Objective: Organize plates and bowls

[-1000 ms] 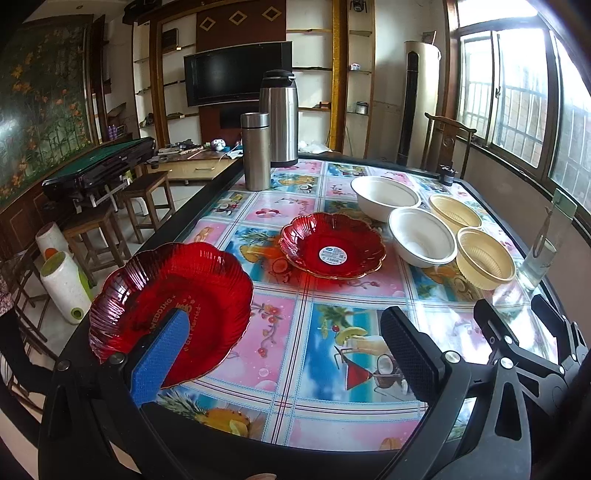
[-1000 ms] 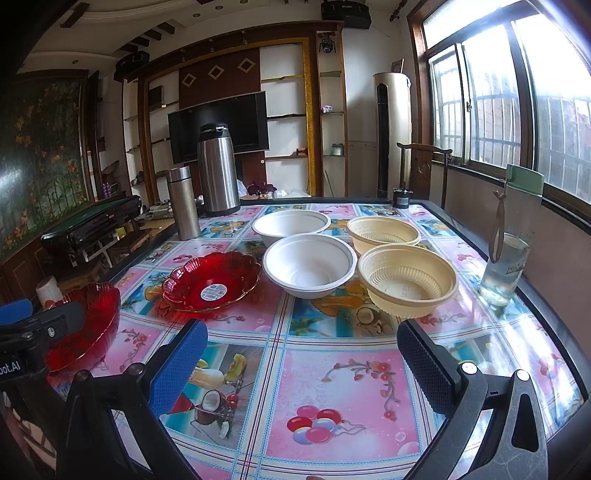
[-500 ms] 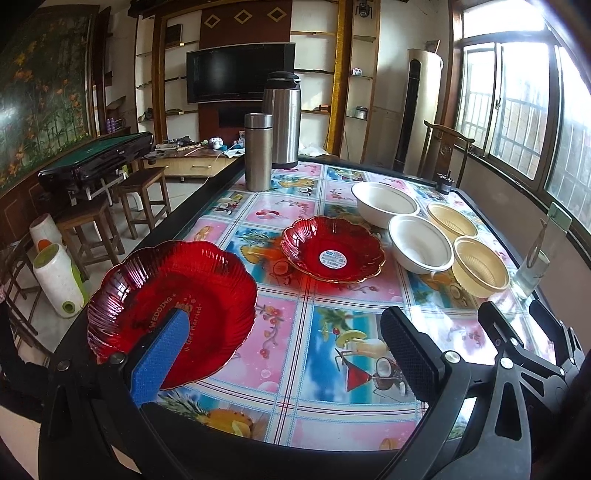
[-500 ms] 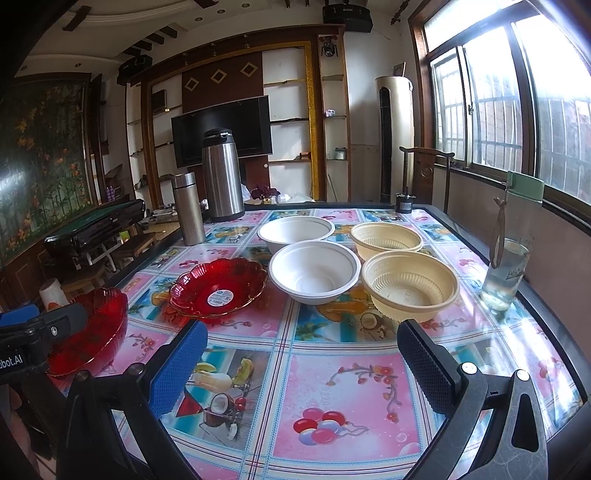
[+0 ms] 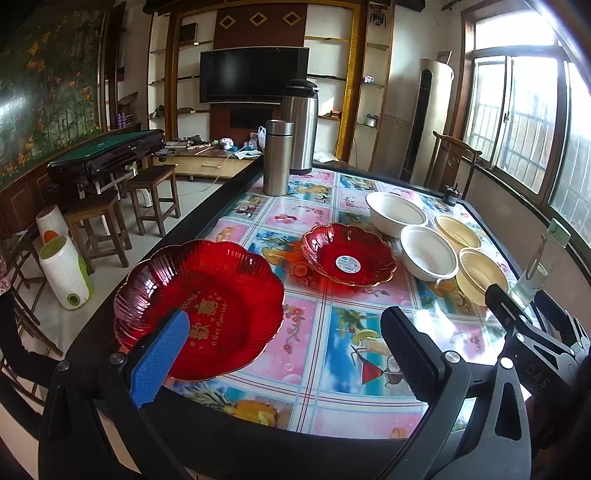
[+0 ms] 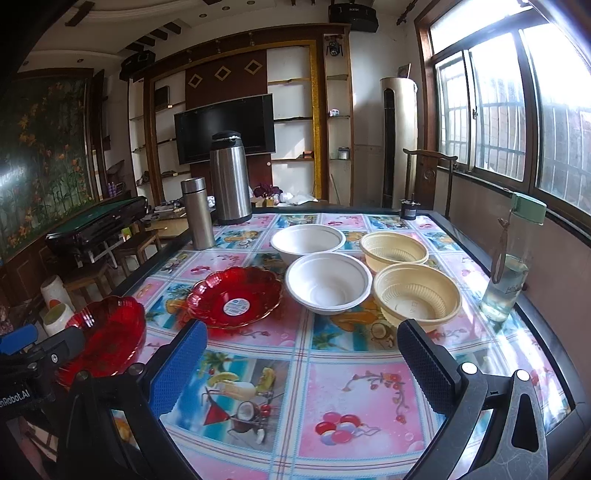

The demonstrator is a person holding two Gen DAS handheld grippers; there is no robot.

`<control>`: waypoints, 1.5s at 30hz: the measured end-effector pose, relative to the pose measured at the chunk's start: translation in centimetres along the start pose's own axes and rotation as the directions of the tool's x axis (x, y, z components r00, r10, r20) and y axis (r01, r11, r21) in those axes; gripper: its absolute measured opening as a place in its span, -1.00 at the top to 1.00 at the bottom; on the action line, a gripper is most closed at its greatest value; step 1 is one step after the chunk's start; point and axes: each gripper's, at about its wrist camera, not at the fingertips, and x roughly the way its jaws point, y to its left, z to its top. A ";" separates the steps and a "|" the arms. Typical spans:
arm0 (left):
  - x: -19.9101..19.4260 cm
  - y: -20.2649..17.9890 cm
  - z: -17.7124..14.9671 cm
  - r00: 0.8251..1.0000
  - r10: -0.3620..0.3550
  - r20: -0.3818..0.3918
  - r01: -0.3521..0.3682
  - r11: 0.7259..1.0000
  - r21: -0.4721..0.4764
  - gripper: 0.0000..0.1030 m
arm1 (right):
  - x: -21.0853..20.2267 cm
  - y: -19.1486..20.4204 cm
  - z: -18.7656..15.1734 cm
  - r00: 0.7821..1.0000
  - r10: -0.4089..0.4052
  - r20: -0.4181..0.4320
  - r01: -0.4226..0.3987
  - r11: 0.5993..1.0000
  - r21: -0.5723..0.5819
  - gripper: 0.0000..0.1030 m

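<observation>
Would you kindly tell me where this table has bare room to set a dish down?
The near stretch of the table is bare, between the big red plate and the water bottle. The far right is crowded: the white bowls and cream bowls sit close together beside the small red plate.

Left wrist view: levels out from the tilt of a second ago and draws back slightly, setting the large red plate [image 5: 207, 295] further right against the blue pad [image 5: 159, 362] of the left tool [image 5: 284, 317]. Right wrist view: tips upward, takes in more ceiling [image 6: 147, 22], drops the worktop [image 6: 362, 406] lower, and shows plate and left tool nearer the middle than before.
</observation>
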 end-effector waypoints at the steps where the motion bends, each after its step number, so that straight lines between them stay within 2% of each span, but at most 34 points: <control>1: -0.2 0.2 0.0 1.000 0.001 -0.006 -0.001 1.000 -0.005 -1.00 | -0.2 0.3 -0.1 1.000 0.006 -0.001 -0.006 1.000 -0.004 -1.00; 8: -1.6 1.9 -0.3 1.000 0.008 0.001 -0.008 1.000 -0.030 -1.00 | -1.5 2.1 -0.2 1.000 0.030 0.001 -0.030 0.999 -0.026 -1.00; 14: -0.9 2.6 0.3 1.000 0.022 -0.008 -0.022 0.999 -0.029 -1.00 | -0.5 2.2 0.5 0.999 0.041 -0.029 -0.042 0.999 -0.018 -1.00; 27: 3.1 1.1 5.6 0.993 0.115 0.005 -0.115 0.990 0.079 -1.00 | 5.2 1.8 5.0 0.994 0.082 -0.067 -0.083 0.996 -0.012 -1.00; 35: 5.3 0.7 6.6 0.989 0.142 -0.041 -0.136 0.984 0.111 -1.00 | 7.5 0.9 4.8 0.990 0.104 -0.099 -0.102 0.994 0.028 -1.00; 45: 5.5 -0.2 6.6 0.988 0.148 -0.048 -0.141 0.981 0.133 -1.00 | 7.1 -0.3 4.8 0.990 0.110 -0.094 -0.105 0.993 0.055 -1.00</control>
